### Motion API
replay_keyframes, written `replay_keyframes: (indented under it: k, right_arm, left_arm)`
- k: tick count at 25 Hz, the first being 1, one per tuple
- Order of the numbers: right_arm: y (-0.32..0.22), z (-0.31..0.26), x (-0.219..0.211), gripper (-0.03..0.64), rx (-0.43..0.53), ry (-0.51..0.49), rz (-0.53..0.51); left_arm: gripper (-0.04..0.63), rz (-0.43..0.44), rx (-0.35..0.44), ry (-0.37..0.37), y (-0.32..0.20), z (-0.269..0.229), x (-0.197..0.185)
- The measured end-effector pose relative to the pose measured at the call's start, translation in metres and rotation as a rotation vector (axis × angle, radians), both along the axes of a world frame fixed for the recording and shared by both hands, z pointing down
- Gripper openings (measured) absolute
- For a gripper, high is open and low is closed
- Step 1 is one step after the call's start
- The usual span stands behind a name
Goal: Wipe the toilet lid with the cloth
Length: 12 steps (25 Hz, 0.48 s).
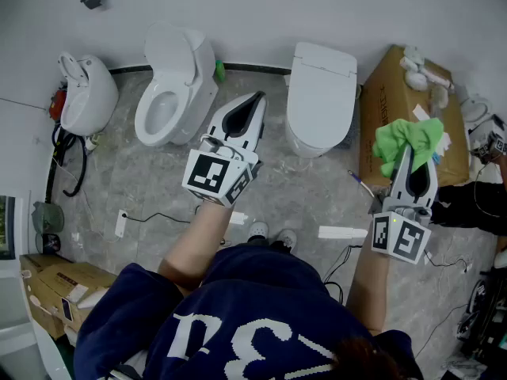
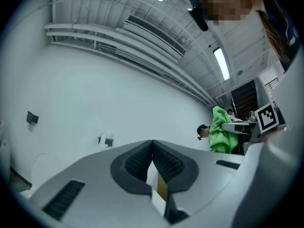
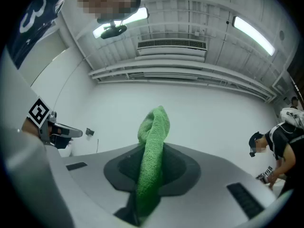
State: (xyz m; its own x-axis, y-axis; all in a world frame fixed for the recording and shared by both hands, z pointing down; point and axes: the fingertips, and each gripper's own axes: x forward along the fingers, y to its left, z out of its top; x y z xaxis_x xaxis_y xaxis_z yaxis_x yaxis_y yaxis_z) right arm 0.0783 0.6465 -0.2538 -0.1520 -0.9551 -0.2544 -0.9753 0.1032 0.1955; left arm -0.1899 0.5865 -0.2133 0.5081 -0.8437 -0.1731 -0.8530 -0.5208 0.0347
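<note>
A white toilet with its lid (image 1: 321, 81) shut stands against the far wall, right of the middle in the head view. My right gripper (image 1: 410, 153) is shut on a green cloth (image 1: 406, 139), held up over the floor to the right of that toilet. In the right gripper view the cloth (image 3: 152, 127) sticks up out of the right gripper (image 3: 153, 151). My left gripper (image 1: 257, 100) hovers left of the lidded toilet. Its jaws are closed together with nothing between them, and the left gripper (image 2: 152, 145) faces the bare wall and ceiling.
A second toilet (image 1: 170, 93) with its lid raised stands to the left, with a smaller white fixture (image 1: 85, 92) beyond it. A cardboard box (image 1: 396, 93) carrying small items sits right of the lidded toilet. Cables (image 1: 150, 218) cross the floor. Another person (image 3: 280, 148) stands at the right.
</note>
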Motion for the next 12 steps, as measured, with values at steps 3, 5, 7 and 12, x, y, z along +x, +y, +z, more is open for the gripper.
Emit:
replay_keyframes:
  k: [3,5,7,12]
  right_arm:
    - [0.003,-0.002,-0.006,0.084,0.000,-0.002,0.004]
    - [0.003,-0.004,-0.011,0.084,0.009,-0.028,-0.009]
    - [0.003,-0.006,-0.015,0.084,0.019,-0.054,-0.023]
    - [-0.005,-0.003,-0.026,0.084,0.022,-0.059,-0.021]
  left_arm:
    - [0.020,0.005,-0.002,-0.003,0.001,-0.001,-0.005]
    - [0.020,0.005,-0.002,-0.001,-0.001,-0.001,-0.009]
    - [0.020,0.008,-0.005,0.006,-0.004,0.001,-0.014]
    - [0.020,0.027,-0.012,0.001,-0.017,0.009,-0.021]
